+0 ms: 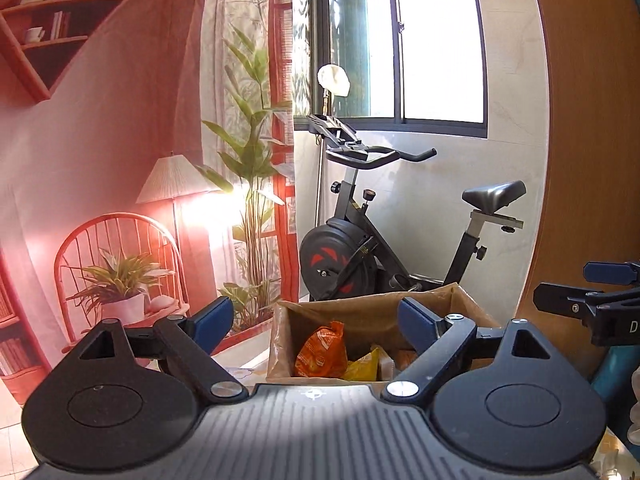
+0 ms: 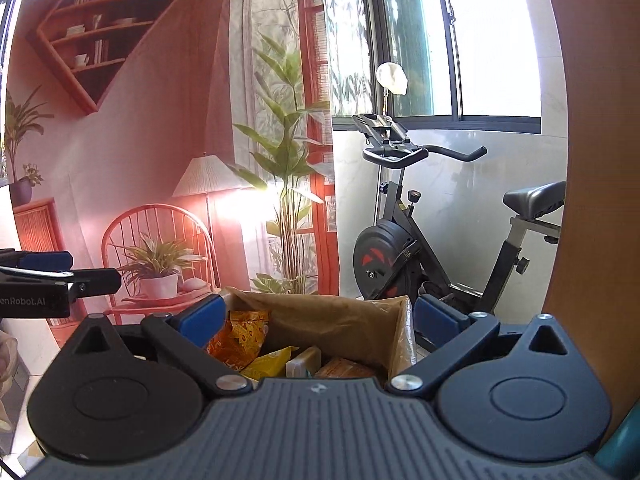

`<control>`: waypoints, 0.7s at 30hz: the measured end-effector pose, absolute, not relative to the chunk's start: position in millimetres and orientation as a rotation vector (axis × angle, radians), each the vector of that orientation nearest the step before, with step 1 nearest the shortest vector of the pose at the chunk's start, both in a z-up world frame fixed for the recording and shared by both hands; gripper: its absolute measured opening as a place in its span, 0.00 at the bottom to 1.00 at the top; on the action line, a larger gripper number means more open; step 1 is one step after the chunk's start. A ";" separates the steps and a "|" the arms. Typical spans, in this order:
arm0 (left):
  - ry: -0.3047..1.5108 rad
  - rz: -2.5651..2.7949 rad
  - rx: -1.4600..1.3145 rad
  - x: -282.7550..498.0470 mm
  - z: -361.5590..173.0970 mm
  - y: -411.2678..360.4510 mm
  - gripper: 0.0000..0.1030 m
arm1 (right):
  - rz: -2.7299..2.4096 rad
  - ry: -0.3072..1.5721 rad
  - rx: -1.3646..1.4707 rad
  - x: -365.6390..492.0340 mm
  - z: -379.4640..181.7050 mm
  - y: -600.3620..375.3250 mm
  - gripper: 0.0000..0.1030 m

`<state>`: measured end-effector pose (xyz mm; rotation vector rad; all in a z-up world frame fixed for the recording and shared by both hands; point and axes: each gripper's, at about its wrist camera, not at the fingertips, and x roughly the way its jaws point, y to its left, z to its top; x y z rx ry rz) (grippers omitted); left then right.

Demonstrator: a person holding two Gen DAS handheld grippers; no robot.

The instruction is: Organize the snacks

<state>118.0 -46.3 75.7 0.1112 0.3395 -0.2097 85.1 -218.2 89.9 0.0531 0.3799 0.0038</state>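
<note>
An open cardboard box (image 1: 360,314) (image 2: 352,324) stands ahead of both grippers. Inside lie an orange snack packet (image 1: 322,350) (image 2: 238,338), a yellow packet (image 1: 366,366) (image 2: 270,362), a pale wrapped bar (image 2: 306,360) and another orange packet (image 2: 346,368). My left gripper (image 1: 316,320) is open and empty, raised in front of the box. My right gripper (image 2: 320,318) is open and empty, also raised before the box. Each gripper shows at the edge of the other's view, the right one (image 1: 592,292) and the left one (image 2: 60,276).
A black exercise bike (image 1: 360,248) (image 2: 420,256) stands behind the box under a window. A printed red room backdrop (image 1: 120,160) (image 2: 160,160) hangs at the left. A wooden panel (image 1: 592,120) (image 2: 600,160) rises at the right.
</note>
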 end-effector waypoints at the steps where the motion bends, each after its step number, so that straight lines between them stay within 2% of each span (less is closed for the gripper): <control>1: 0.335 -0.200 0.116 113.4 77.2 -45.8 0.88 | 0.004 0.375 0.056 81.7 92.0 -217.3 1.00; 21: 0.358 -0.138 0.095 91.9 74.4 -40.3 0.89 | 0.000 0.382 0.052 69.7 91.2 -209.5 1.00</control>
